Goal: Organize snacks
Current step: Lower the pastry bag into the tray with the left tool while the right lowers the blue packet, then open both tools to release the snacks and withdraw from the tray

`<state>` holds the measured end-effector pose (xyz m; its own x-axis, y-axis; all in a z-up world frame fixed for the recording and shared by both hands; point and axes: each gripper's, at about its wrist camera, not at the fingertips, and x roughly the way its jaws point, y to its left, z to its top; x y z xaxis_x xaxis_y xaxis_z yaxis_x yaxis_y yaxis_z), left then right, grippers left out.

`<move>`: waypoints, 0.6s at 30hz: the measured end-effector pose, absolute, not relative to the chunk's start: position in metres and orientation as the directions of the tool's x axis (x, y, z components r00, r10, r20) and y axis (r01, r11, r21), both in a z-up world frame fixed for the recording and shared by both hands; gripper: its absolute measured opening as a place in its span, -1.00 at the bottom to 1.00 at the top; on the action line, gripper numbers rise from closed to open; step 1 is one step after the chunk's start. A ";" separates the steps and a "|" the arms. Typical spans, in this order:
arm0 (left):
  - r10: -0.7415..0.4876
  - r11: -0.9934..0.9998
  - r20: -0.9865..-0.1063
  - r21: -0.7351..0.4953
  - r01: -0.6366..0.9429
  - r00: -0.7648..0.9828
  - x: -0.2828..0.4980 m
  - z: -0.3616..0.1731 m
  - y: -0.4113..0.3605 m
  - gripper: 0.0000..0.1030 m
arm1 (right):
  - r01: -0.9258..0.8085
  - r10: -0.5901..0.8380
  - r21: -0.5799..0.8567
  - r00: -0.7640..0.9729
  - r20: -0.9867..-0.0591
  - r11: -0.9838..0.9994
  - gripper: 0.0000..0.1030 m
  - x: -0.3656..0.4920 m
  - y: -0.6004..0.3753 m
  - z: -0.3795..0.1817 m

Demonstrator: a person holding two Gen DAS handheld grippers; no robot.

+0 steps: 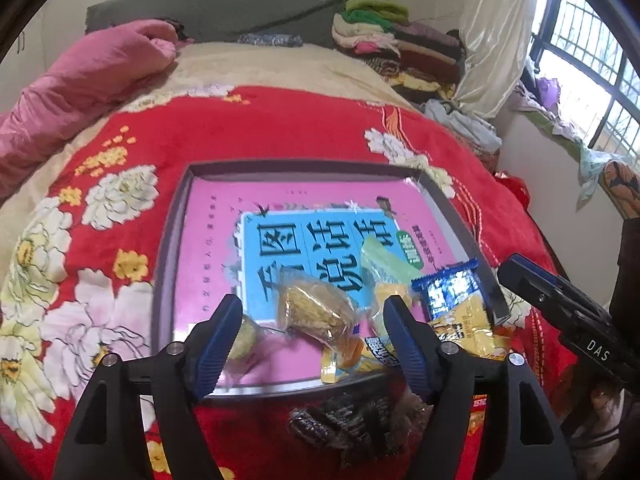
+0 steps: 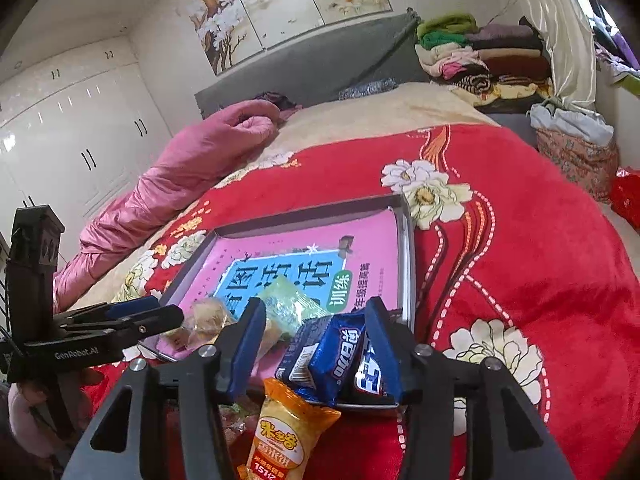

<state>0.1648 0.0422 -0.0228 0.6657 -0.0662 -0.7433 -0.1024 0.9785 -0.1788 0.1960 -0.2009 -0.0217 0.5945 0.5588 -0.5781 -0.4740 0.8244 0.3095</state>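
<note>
Nearby, folded clothes [image 1: 384, 36] beside curtain [image 1: 492, 36]

You're in a home bedroom: bed [image 2: 520, 208] under red floral blanket, grey headboard [image 2: 320, 64], white wardrobes [image 2: 72, 128], folded clothes [image 2: 480, 56].

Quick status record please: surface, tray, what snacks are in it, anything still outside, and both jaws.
surface: red floral blanket on a bed
tray: grey tray lined with a pink book
in tray: clear-wrapped yellow snack, green packet, blue packets
outside tray: orange rice-cracker packet, near edge
left gripper: jaws open, nothing pressed
right gripper: jaws open around blue packets
</note>
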 end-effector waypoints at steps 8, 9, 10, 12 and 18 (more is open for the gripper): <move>-0.073 0.979 -0.735 -0.181 -0.092 0.674 0.146 -0.008 0.049 0.48 | -0.477 0.575 0.327 0.612 -0.543 0.816 0.14 0.183 -0.209 -0.008; -0.074 0.980 -0.737 -0.179 -0.089 0.671 0.143 -0.008 0.050 0.48 | -0.476 0.575 0.329 0.612 -0.542 0.816 0.14 0.182 -0.210 -0.007; -0.075 0.980 -0.739 -0.178 -0.086 0.670 0.141 -0.008 0.050 0.48 | -0.473 0.574 0.329 0.615 -0.540 0.817 0.14 0.180 -0.211 -0.007; -0.070 0.982 -0.742 -0.169 -0.086 0.666 0.136 -0.009 0.052 0.48 | -0.472 0.575 0.333 0.616 -0.539 0.817 0.15 0.178 -0.213 -0.005; -0.074 0.983 -0.762 -0.166 -0.084 0.643 0.125 -0.016 0.055 0.48 | -0.457 0.572 0.346 0.615 -0.543 0.819 0.16 0.171 -0.216 -0.004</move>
<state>0.1246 0.0551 -0.0163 0.6430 -0.0738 -0.7623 -0.0840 0.9826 -0.1659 0.1709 -0.2162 -0.0038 0.6146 0.5723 -0.5429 -0.4574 0.8193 0.3458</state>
